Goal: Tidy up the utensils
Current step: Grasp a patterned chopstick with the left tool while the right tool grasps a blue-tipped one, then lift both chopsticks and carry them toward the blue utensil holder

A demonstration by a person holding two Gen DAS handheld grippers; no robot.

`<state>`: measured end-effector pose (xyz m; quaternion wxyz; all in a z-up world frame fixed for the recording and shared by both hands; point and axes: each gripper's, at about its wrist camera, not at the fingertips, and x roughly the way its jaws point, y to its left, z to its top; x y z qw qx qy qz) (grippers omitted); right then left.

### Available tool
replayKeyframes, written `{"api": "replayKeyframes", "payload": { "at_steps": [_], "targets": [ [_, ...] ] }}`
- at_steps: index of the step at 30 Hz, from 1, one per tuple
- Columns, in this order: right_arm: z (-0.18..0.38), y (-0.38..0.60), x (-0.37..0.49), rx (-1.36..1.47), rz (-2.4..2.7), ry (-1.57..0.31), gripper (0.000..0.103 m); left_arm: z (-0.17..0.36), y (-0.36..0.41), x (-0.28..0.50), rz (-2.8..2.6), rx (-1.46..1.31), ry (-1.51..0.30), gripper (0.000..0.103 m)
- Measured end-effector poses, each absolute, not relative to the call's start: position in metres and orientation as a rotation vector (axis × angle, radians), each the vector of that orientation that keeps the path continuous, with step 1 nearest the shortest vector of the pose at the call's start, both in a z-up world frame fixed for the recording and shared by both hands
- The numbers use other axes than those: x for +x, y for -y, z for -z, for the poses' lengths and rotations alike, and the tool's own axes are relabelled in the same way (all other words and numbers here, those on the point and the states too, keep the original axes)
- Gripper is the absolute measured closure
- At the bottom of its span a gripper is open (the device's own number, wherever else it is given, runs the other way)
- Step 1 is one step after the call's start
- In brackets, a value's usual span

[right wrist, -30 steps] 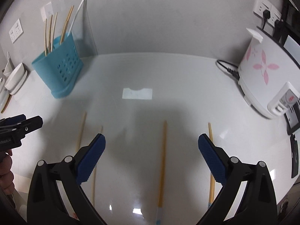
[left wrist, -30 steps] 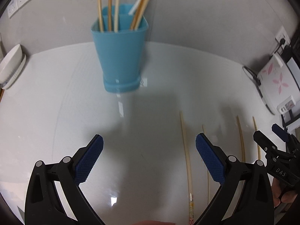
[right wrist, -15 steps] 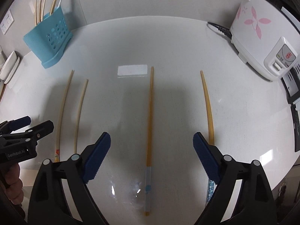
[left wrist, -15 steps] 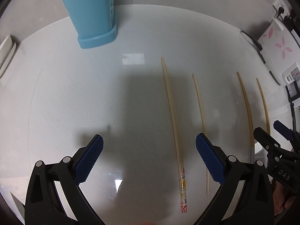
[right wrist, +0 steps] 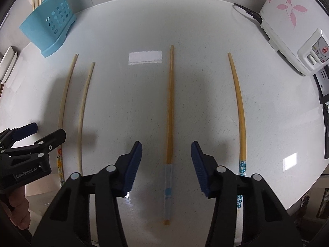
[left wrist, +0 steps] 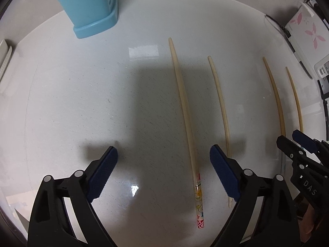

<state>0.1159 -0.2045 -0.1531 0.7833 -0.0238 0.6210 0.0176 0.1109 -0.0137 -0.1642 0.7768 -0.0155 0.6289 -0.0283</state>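
On a white countertop [right wrist: 205, 103], two hand-held grippers hang over a row of four loose chopsticks.

The right gripper [right wrist: 166, 160] is closing its jaws around an orange-brown chopstick with a pale blue end [right wrist: 170, 123], pads not yet touching it. The left gripper [left wrist: 162, 164], jaws wide and closing, straddles a pale chopstick with a cartoon-printed end [left wrist: 185, 111]. A shorter pale chopstick [left wrist: 221, 107] lies just beside its right finger; a polka-dot-ended one [right wrist: 239, 111] lies furthest right. Beyond, a blue slotted holder [right wrist: 49, 30] with more chopsticks stands near the wall, a white rice cooker [right wrist: 287, 24] opposite.
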Motion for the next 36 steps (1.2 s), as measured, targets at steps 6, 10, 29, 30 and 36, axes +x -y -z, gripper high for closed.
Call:
{"api": "replayKeyframes", "payload": {
  "at_steps": [6, 10, 29, 30, 36],
  "targets": [
    [0.159, 0.203, 0.119, -0.054, -0.035, -1.375, 0.075, 0.161, 0.020, 0.117, 0.044, 0.023, -1.380, 0.036],
    [0.159, 0.203, 0.121, -0.059, -0.033, -1.385, 0.086, 0.156, 0.024, 0.119, 0.050, 0.048, -1.399, 0.065],
    [0.153, 0.201, 0.126, -0.048, -0.032, -1.386, 0.096, 0.143, 0.017, 0.111, 0.119, 0.036, -1.378, 0.097],
    [0.151, 0.201, 0.126, -0.043, -0.034, -1.381, 0.096, 0.141, 0.016, 0.111, 0.119, 0.035, -1.372, 0.097],
    [0.133, 0.197, 0.122, -0.014, -0.057, -1.321, 0.096, 0.129, 0.016, 0.114, 0.118, 0.018, -1.322, 0.097]
  ]
}}
